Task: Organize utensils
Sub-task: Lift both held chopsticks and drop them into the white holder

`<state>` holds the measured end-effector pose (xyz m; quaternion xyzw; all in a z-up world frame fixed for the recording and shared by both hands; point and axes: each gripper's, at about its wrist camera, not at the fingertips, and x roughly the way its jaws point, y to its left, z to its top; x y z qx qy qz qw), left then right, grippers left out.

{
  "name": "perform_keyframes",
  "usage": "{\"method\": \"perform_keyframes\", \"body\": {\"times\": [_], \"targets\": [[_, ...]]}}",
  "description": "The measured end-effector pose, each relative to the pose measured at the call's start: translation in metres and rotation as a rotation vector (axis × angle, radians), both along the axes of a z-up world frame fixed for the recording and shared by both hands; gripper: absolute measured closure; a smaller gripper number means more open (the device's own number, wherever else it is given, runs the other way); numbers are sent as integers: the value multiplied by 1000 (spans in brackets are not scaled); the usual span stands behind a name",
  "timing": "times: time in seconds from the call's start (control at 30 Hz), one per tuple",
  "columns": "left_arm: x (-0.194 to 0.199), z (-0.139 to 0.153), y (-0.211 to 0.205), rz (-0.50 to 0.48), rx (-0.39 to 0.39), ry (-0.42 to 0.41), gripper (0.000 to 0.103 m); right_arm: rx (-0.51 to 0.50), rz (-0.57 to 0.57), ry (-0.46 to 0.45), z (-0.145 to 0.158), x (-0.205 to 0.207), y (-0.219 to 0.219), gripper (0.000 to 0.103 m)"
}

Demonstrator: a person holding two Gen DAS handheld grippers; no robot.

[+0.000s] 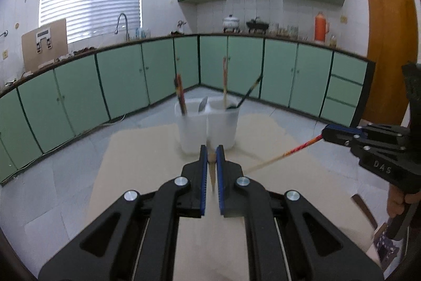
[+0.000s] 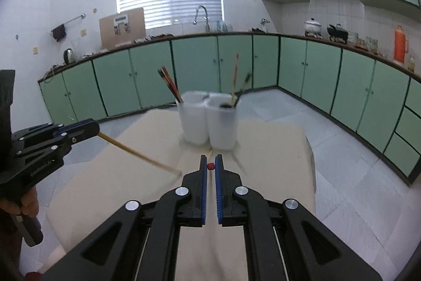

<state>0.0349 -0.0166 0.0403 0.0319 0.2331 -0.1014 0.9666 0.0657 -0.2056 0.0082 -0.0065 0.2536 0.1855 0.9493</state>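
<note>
Just in front of the white two-compartment utensil holder [image 1: 208, 123] on the beige table [image 1: 147, 154], the left gripper [image 1: 211, 149] is clenched on a plain wooden chopstick [image 2: 136, 153] and the right gripper [image 2: 210, 158] on a red-patterned chopstick [image 1: 286, 153], their tips angled toward each other.
</note>
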Motion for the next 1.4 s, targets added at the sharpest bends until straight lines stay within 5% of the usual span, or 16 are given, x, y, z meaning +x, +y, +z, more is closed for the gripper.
{"method": "perform_keyframes", "body": {"times": [0.27, 0.83, 1.4], "targets": [[12, 31, -4, -42, -30, -37, 97, -23, 68, -35, 36, 18, 3, 97], [39, 52, -13, -67, -36, -74, 97, -13, 128, -12, 62, 47, 6, 97], [123, 146, -33, -18, -34, -277, 97, 41, 92, -147, 153, 125, 3, 97]]}}
